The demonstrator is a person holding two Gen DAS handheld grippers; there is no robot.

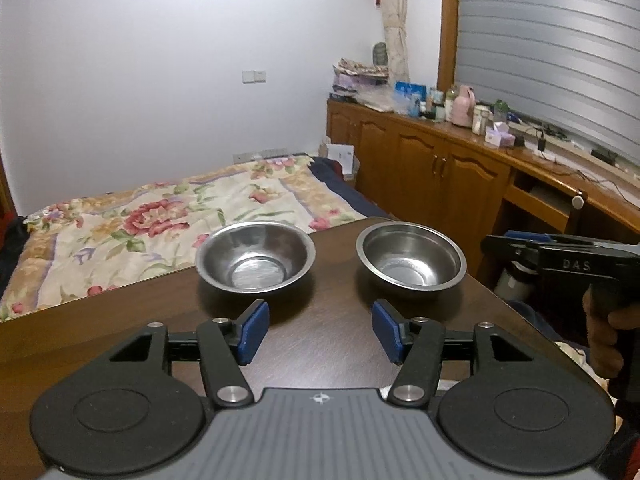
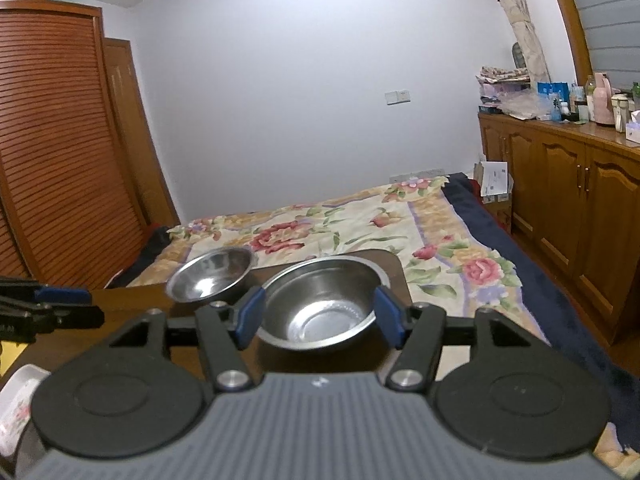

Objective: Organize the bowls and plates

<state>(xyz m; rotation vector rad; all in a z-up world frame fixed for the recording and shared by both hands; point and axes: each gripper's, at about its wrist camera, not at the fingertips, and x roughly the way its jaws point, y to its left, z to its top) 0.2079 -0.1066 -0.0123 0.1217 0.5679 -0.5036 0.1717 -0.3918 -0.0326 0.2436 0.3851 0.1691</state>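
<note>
- Right gripper (image 2: 318, 316) sits closest to my lens in the right wrist view: its jaws are spread wide and straddle the near rim of the right steel bowl (image 2: 322, 300), a blue pad on either side. I cannot tell whether the pads touch the metal; nothing is clamped yet.
- Dark wooden table (image 1: 328, 344) is the largest thing in reach. Both bowls stand on it near the far edge, with the floral bedspread (image 1: 160, 216) beyond.
- My left gripper (image 1: 320, 330) hovers over bare tabletop just short of the bowls, aimed at the gap between them, jaws wide apart and holding nothing.
- Left steel bowl (image 1: 255, 258) and the right steel bowl stand upright, side by side, apart from each other, both empty as far as I can see.
- I judge these bowls thin stainless steel: light, rigid, not fragile, but slick and shiny, so a grip across the sloped wall may slide off. The flat flared rim looks the better hold, one pad inside and one outside the lip.
- If the aim is to nest them, I would expect the lifted bowl to tilt from a one-sided rim pinch, so a firm squeeze seems wise.
- A white dish with a floral print (image 2: 18, 404) peeks in at the lower left of the right wrist view; I cannot make out much of it.
</note>
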